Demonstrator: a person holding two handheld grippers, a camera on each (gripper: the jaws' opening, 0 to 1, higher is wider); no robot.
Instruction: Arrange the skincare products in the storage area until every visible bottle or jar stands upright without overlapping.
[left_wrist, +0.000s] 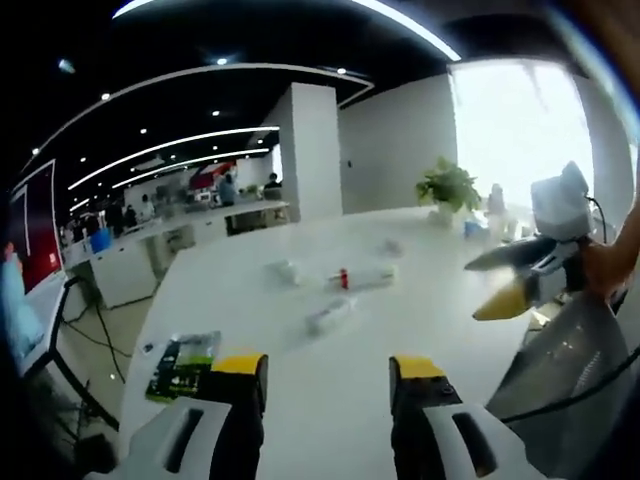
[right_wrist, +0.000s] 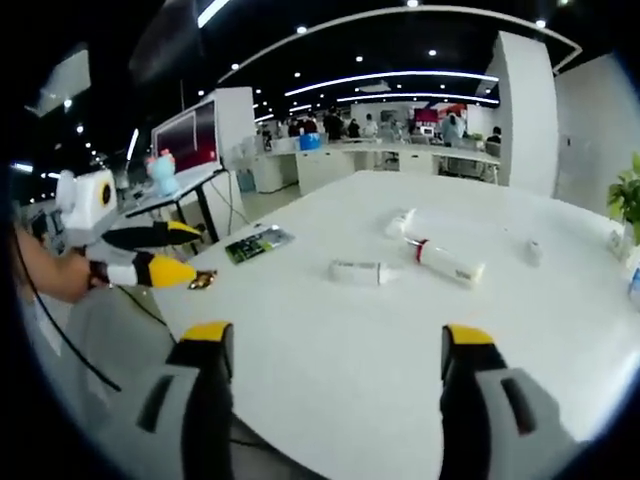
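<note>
Nothing of the arranging appears done. Three skincare containers lie on their sides on the white table (right_wrist: 330, 400), well ahead of both tongs and apart from one another. In the right gripper view, the white tube with a red band (right_wrist: 445, 259) lies ahead and slightly right of the right gripper (right_wrist: 335, 350); a shorter white tube (right_wrist: 358, 271) lies almost straight ahead, between the jaw lines; a third white container (right_wrist: 399, 222) rests beyond them. A small white item (right_wrist: 534, 250) farther right may be a jar; too small to tell. In the left gripper view, the same red-banded tube (left_wrist: 360, 277) sits ahead of the left gripper (left_wrist: 329, 372), with a blurred white piece (left_wrist: 330, 316) nearer and another (left_wrist: 283, 268) to the left.

Both tongs stand wide, with nothing between the jaws, and neither is near a product. All lying containers remain to be stood upright, by my judgement.

The table is broad, glossy and mostly bare. A green-printed packet (left_wrist: 183, 364) lies beside the left gripper's left jaw, near the table edge. A potted plant (left_wrist: 447, 187) stands at the far end. The room is an open-plan office with strip ceiling lights, a white pillar, and people at distant desks.
</note>
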